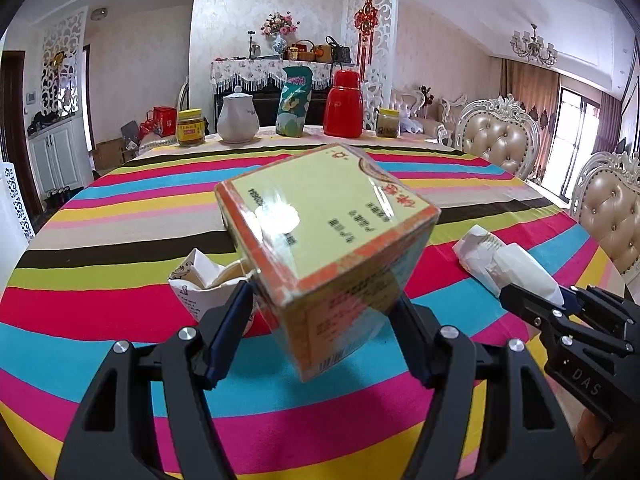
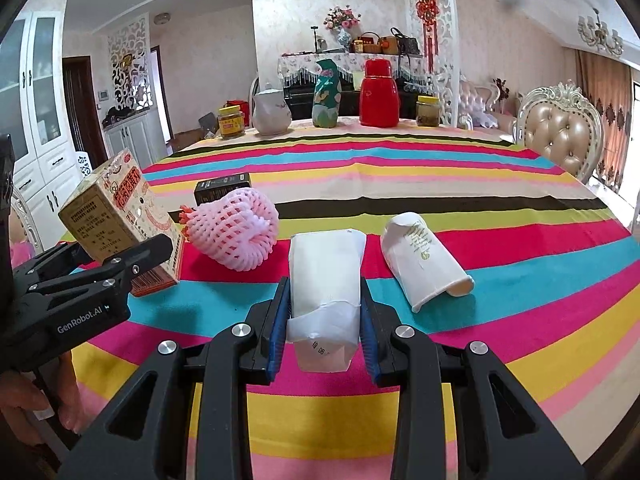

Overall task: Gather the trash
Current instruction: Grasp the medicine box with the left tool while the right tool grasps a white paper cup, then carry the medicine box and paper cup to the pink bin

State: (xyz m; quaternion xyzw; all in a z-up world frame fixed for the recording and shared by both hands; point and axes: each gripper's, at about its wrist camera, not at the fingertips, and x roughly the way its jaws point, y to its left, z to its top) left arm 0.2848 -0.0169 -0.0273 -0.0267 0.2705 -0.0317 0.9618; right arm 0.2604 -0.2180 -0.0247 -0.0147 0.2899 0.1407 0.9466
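My left gripper (image 1: 322, 296) is shut on a yellow and orange carton (image 1: 320, 232), which it holds tilted above the striped tablecloth (image 1: 120, 312). The same carton (image 2: 116, 216) and left gripper (image 2: 132, 260) show at the left of the right wrist view. My right gripper (image 2: 324, 286) is shut on a white paper pouch (image 2: 326, 280); in the left wrist view that gripper (image 1: 560, 300) and pouch (image 1: 528, 272) sit at the right. On the cloth lie a pink foam net (image 2: 236, 232), a tipped white paper cup (image 2: 424, 264), a small black box (image 2: 222, 188) and a crumpled paper cup (image 1: 204, 280).
Along the far table edge stand two jars (image 2: 231, 120), a white teapot (image 2: 272, 114), a green bag (image 2: 326, 96) and a red flask (image 2: 378, 94). Padded chairs (image 2: 560, 132) stand at the right. A person's hand (image 2: 24, 400) shows at the lower left.
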